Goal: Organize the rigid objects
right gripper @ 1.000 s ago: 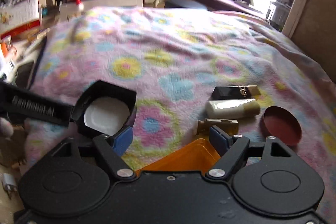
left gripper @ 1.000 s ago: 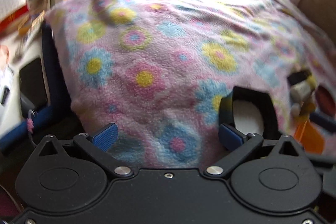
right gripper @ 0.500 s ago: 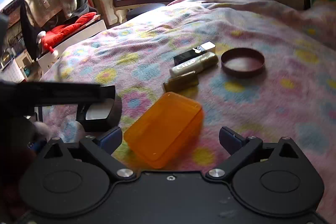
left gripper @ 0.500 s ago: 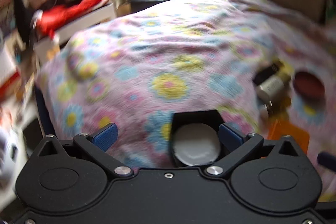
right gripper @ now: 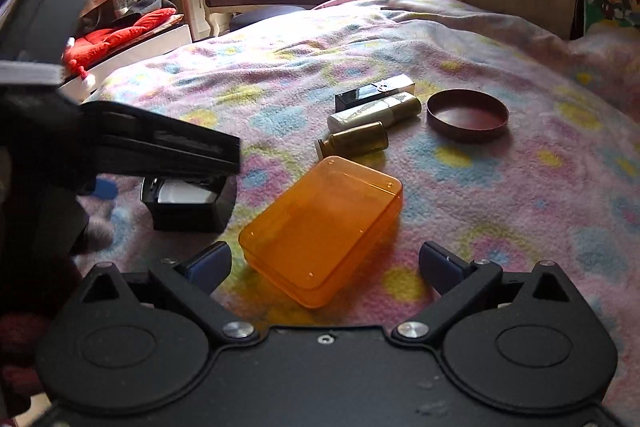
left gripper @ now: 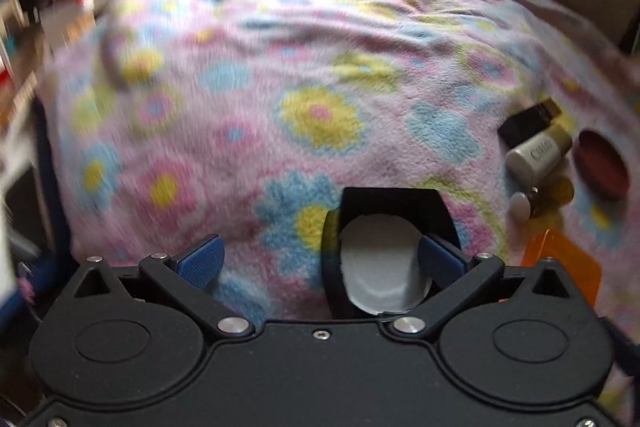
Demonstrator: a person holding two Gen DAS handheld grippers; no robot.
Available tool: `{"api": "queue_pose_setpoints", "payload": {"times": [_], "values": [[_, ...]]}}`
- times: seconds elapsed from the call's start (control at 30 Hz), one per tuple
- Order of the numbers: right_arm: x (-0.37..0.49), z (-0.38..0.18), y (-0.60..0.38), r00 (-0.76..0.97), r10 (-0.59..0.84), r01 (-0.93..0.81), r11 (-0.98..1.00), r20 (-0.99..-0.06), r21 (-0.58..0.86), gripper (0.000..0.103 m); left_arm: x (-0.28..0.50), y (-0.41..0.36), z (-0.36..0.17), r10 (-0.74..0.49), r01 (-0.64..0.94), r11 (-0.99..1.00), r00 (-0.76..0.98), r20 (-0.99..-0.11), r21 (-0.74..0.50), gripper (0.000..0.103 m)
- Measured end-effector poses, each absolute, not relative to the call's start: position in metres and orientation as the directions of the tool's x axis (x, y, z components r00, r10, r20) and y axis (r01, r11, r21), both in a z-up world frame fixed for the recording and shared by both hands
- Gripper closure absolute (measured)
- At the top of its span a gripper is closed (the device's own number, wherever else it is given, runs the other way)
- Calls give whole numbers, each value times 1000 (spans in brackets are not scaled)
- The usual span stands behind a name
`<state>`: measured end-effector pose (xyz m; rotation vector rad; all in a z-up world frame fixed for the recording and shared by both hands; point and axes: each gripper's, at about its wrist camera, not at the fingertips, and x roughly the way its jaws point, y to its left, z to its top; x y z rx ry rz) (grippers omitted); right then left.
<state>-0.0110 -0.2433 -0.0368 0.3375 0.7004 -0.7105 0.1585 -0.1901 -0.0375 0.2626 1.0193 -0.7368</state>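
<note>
Tongs, right (right gripper: 323,265), have just spread apart around the orange box (right gripper: 322,229); left tongs (left gripper: 318,261) gape over the black box (left gripper: 390,227).

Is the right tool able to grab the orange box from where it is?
Probably yes. The right tool is wide open, and the orange box lies just ahead between its fingers with nothing in the way, though it sits at a slant.
</note>
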Motion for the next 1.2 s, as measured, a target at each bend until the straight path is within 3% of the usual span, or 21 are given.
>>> {"api": "queue_pose_setpoints", "payload": {"times": [0.07,0.23,0.33,0.5,0.57,0.63,0.7,0.73,0.87,0.93,1.07,1.2], "values": [[-6,-35,-246,545,-474,703,708,-691,69,0,162,-186,-37,-445,661,734,295,-846,-155,8],[5,-31,-258,521,-457,740,663,-721,114,0,162,-185,-28,-465,670,721,277,-841,-178,39],[15,-28,-266,478,-455,765,636,-751,101,0,159,-188,-23,-456,687,712,291,-841,-148,52],[33,-32,-273,387,-472,782,623,-792,12,0,160,-178,-18,-400,670,738,339,-852,-79,56],[37,-35,-270,370,-488,773,634,-791,-31,0,164,-171,-19,-420,666,737,318,-850,-115,53],[37,-37,-264,364,-512,754,653,-778,-77,24,166,-166,-19,-436,655,741,301,-848,-149,46],[32,-34,-258,379,-532,722,682,-757,-118,41,164,-164,-16,-453,656,738,309,-836,-158,40],[28,-33,-257,387,-526,710,694,-757,-119,44,163,-164,-13,-475,663,728,307,-825,-172,34],[13,-29,-260,388,-517,702,702,-763,-119,44,155,-170,-2,-572,689,678,276,-772,-256,17],[6,-27,-263,379,-520,710,694,-765,-119,44,147,-178,0,-581,715,658,284,-762,-235,8],[0,-28,-267,373,-522,707,695,-767,-128,43,129,-200,-10,-534,774,624,320,-782,-109,6],[3,-29,-268,354,-546,713,683,-759,-159,24,125,-216,-35,-436,778,628,329,-837,-21,6]]}}
